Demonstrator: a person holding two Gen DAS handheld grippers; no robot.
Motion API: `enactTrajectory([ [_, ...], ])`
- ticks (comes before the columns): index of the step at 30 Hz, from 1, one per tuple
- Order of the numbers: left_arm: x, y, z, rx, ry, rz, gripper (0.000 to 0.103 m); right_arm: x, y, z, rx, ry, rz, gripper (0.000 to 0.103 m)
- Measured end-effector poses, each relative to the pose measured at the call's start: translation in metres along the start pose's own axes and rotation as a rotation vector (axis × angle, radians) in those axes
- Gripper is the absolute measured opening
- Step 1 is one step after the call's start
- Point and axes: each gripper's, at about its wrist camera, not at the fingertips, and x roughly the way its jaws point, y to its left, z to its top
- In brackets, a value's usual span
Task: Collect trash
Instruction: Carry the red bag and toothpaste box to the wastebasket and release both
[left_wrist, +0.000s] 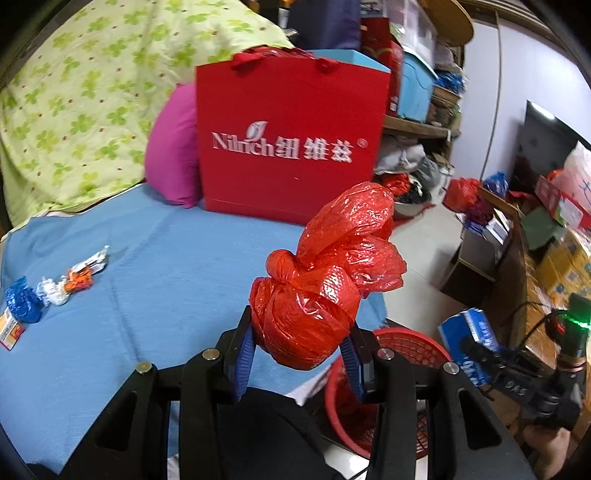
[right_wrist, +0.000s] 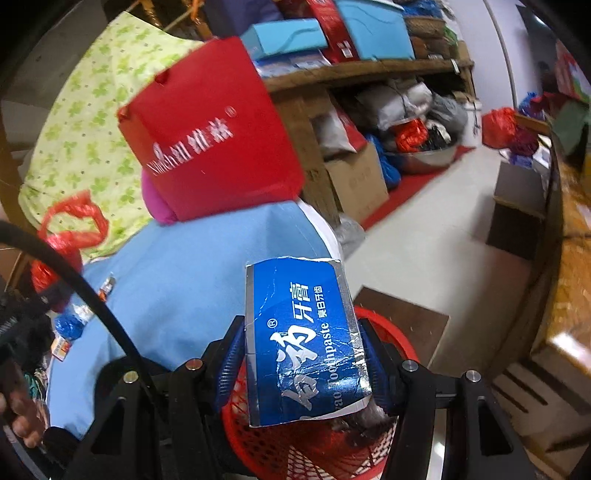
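Carrying both finds over the red basket for dropping, our left gripper clenches the knotted red bag while our right gripper clamps the toothpaste box; wrappers await on the bed.

Knotted red translucent plastic bag, frame centre: uniform red. Flattened toothpaste carton, lower centre: blue with white lettering and silver edges. Mesh plastic basket beneath: red. Paper gift bag, upper centre: red with white lettering. Bedsheet: plain light blue. Quilt, upper left: pale green clover print.
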Motion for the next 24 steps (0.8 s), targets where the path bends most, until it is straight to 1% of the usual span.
enactTrajectory([
  [4,0.005,-0.011,-0.002,0.017,0.016,-0.013,0.044,0.010,-0.008,-0.006,0.022,0.026,-0.003,0.062],
  [7,0.009,-0.016,-0.004,0.027,0.026,-0.017,0.044,0.020,-0.011,-0.008,0.036,0.042,-0.021,0.065],
  [9,0.011,-0.019,-0.005,0.031,0.034,-0.021,0.044,0.025,-0.015,-0.007,0.059,0.045,-0.044,0.079],
  [13,0.018,-0.025,-0.008,0.041,0.053,-0.031,0.044,0.019,-0.020,-0.003,0.098,0.012,-0.046,0.080],
  [18,0.028,-0.038,-0.013,0.060,0.080,-0.055,0.044,-0.005,-0.025,0.001,0.099,-0.041,-0.072,0.080],
  [24,0.046,-0.063,-0.024,0.103,0.148,-0.102,0.044,-0.031,-0.030,0.007,0.115,-0.099,-0.074,0.081],
])
